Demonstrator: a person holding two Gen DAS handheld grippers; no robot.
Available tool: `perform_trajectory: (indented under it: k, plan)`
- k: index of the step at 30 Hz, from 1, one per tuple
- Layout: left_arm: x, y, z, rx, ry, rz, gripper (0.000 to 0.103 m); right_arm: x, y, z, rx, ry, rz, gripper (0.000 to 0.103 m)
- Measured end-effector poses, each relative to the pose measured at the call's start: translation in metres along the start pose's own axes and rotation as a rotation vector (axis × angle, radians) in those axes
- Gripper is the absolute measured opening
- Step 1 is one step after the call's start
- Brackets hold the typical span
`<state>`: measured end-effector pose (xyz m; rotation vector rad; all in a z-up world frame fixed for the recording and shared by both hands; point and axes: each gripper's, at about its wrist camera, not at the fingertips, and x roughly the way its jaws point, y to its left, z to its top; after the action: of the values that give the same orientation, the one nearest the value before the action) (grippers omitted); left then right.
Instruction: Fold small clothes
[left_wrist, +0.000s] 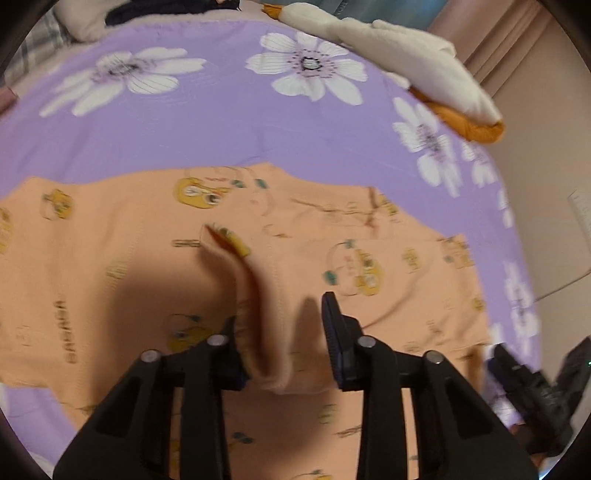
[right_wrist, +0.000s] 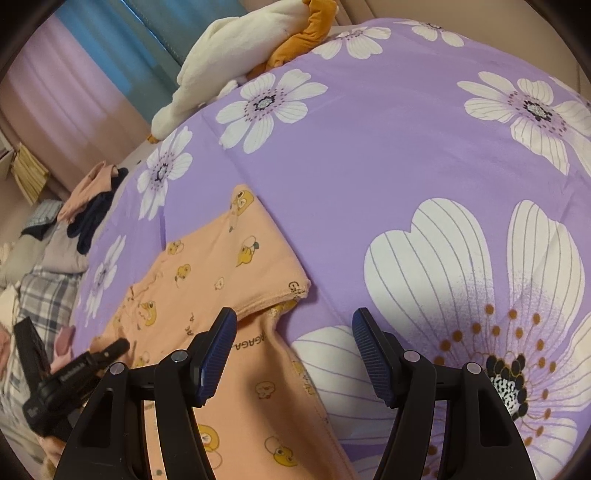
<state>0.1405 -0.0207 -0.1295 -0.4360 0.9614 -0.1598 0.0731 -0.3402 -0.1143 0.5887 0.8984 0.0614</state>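
The little orange shirt (left_wrist: 147, 266) lies flat on the purple sheet (left_wrist: 221, 129), print side up, spread out wide. It is not folded yet, but one bit is bunched up.

The left gripper (left_wrist: 284, 343) is over the shirt, near its bottom edge. Its jaws are apart. A raised fold (left_wrist: 258, 295) of the shirt stands up between them. The left finger looks like it touches the fold, but the picture is blurry there, so I cannot tell if it has a real hold. The other finger is off the cloth.

The right gripper (right_wrist: 295, 354) is open and holds nothing. It hangs at the side of the shirt, next to the sleeve (right_wrist: 255, 251). One finger is over the shirt edge and the other is over the sheet.

I think the step now is to grab the cloth and fold one side over.

To do it well:
- Close the left jaws on the fold, so both layers are held.
- Put the right gripper on the shirt edge near the sleeve and pinch just the shirt, not the sheet under it.
- Lift both sides the same, just a little.
- Lay the side over the middle of the shirt, edges lined up.
- Let go only when it lies flat.

A toy goose (right_wrist: 240, 62) lies far from the shirt, at the far side of the sheet.
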Motion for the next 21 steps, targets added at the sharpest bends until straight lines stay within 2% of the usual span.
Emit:
perform_trajectory:
  k: [1,2,4,8,14,17,21]
  plan:
    - [0.001,-0.002,0.0,-0.003,-0.001,-0.006,0.005,0.0,0.0,0.0,0.0,0.004,0.001,0.067]
    - [0.001,-0.004,-0.001,-0.01,-0.009,0.002,0.004,0.001,0.001,0.0,-0.001,0.005,0.002,0.067]
    - [-0.003,-0.008,-0.004,-0.015,-0.032,0.007,0.004,-0.001,0.001,0.0,-0.005,0.003,0.003,0.067]
    - [-0.029,-0.011,0.001,-0.022,-0.133,0.014,0.003,-0.002,0.001,-0.001,0.0,0.005,0.006,0.067]
    - [-0.06,-0.001,0.015,-0.031,-0.213,0.028,0.003,-0.006,0.002,-0.001,0.0,0.0,0.021,0.067]
    - [-0.066,0.003,0.016,-0.002,-0.227,0.07,0.003,-0.005,0.006,-0.001,-0.01,-0.001,0.021,0.067]
    - [-0.065,0.023,0.02,-0.022,-0.212,0.092,0.003,-0.003,0.011,-0.003,-0.025,0.012,0.026,0.067]
